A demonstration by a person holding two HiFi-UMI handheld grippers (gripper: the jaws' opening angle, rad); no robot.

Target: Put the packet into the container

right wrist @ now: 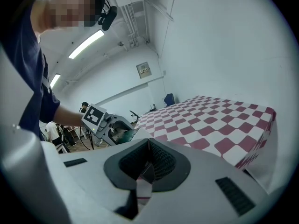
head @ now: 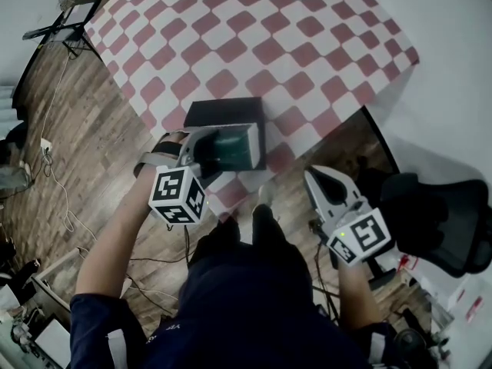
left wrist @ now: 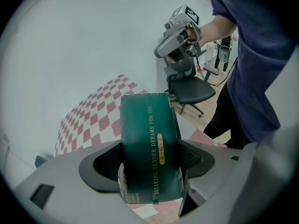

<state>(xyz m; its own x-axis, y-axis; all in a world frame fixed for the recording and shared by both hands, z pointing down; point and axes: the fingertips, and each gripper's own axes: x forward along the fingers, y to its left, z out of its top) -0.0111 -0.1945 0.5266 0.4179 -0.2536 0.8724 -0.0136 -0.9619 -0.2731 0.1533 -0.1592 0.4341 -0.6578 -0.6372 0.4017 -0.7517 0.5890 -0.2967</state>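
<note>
One green packet [left wrist: 150, 134] between left tool's [left wrist: 149, 164] jaws, near dark container [head: 223, 111]

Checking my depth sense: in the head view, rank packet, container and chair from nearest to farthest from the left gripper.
1. The packet, clamped in the left gripper's tongs.
2. The container, just beyond the packet.
3. The chair, far off at the right.

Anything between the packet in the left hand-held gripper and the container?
Nothing visible. The left hand-held gripper holds the green packet right at the near edge of the dark container. The right hand-held gripper is shut, empty and off to the side.
</note>
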